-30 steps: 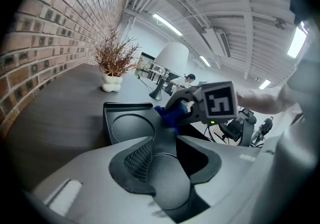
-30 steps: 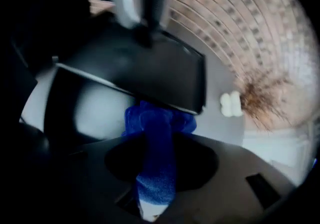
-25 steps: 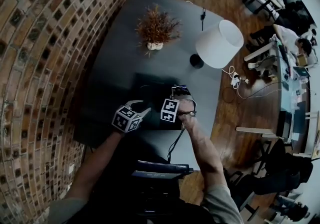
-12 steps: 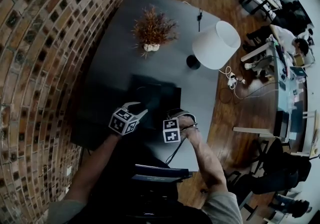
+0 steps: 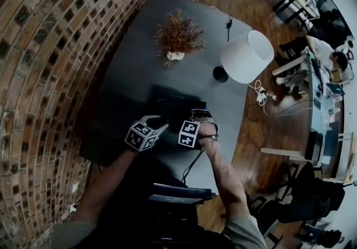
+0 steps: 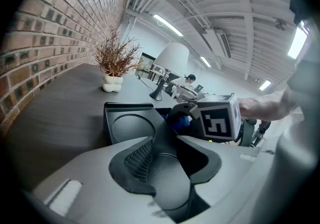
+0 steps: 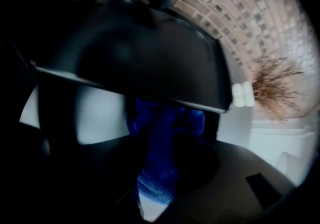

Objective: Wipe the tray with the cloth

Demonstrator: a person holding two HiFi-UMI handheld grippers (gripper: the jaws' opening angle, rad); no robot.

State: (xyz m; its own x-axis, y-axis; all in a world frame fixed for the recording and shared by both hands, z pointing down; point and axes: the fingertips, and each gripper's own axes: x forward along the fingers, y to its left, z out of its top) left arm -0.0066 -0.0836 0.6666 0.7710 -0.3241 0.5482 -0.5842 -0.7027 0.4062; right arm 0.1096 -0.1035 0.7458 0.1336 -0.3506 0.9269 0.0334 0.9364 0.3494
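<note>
A dark compartment tray (image 5: 167,97) lies on the dark table, and its round wells (image 6: 131,125) show in the left gripper view. My right gripper (image 5: 199,115) points steeply down onto the tray's right side, shut on a blue cloth (image 7: 159,160). Its jaws have just closed a little further on the cloth. A blue fold of cloth (image 6: 179,122) peeks out under the right gripper's marker cube (image 6: 217,123). My left gripper (image 5: 158,122) rests at the tray's near left, its mesh-padded fingers (image 6: 140,158) apart over a round well with nothing pinched.
A dried plant in a white pot (image 5: 177,36) and a white-shaded lamp (image 5: 245,55) stand at the table's far end. A brick wall (image 5: 39,75) runs along the left. A black cable (image 5: 192,161) trails off the near edge. A seated person (image 5: 329,53) is far right.
The right gripper slid with the cloth toward the near edge of the tray, then back away from me. The left gripper stayed where it was.
</note>
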